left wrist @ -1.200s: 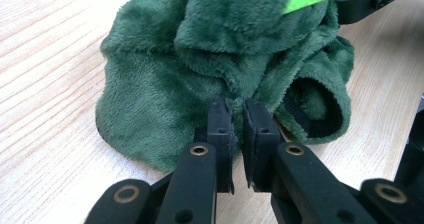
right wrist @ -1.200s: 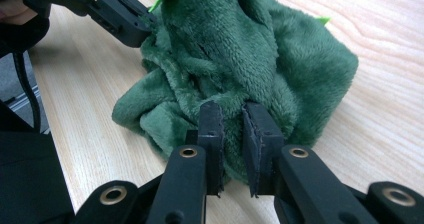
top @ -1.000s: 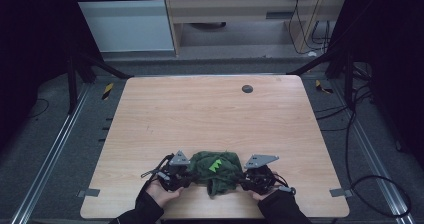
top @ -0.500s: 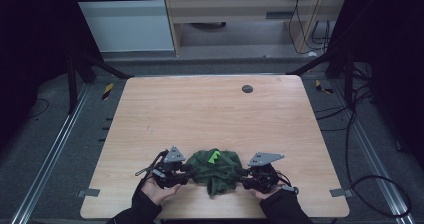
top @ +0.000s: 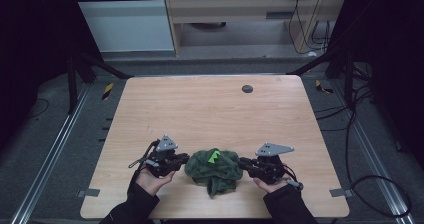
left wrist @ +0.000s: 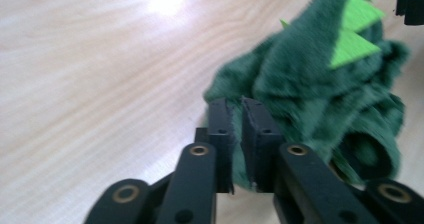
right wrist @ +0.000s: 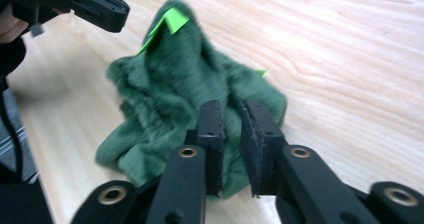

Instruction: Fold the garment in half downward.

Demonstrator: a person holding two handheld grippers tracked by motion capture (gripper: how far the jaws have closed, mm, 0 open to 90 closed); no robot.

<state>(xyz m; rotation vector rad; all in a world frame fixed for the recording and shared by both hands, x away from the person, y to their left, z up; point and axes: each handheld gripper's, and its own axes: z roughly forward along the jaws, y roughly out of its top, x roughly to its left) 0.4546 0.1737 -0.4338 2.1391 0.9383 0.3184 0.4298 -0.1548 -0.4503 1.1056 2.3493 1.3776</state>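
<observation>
A dark green fleecy garment point(top: 212, 166) with bright green triangular spikes lies bunched near the table's front edge. My left gripper point(top: 186, 159) holds its left side, and my right gripper point(top: 242, 162) holds its right side. In the left gripper view the jaws of the left gripper point(left wrist: 239, 119) have just been closing and stand almost together, with a fold of the garment point(left wrist: 310, 84) pinched between them. In the right gripper view the right gripper point(right wrist: 231, 119) has likewise just been closing on the garment point(right wrist: 175, 79), with fabric in the narrow gap. The left gripper point(right wrist: 90, 4) appears beyond it.
The wooden table point(top: 215, 109) stretches bare behind the garment, with a small dark round grommet point(top: 247, 89) near its far edge. The person's hands sit at the front edge. Metal frame rails run along both sides of the table.
Both grippers have drifted slightly apart and upward, the left one to the left and the right one to the right, drawing the garment's sides with them.
</observation>
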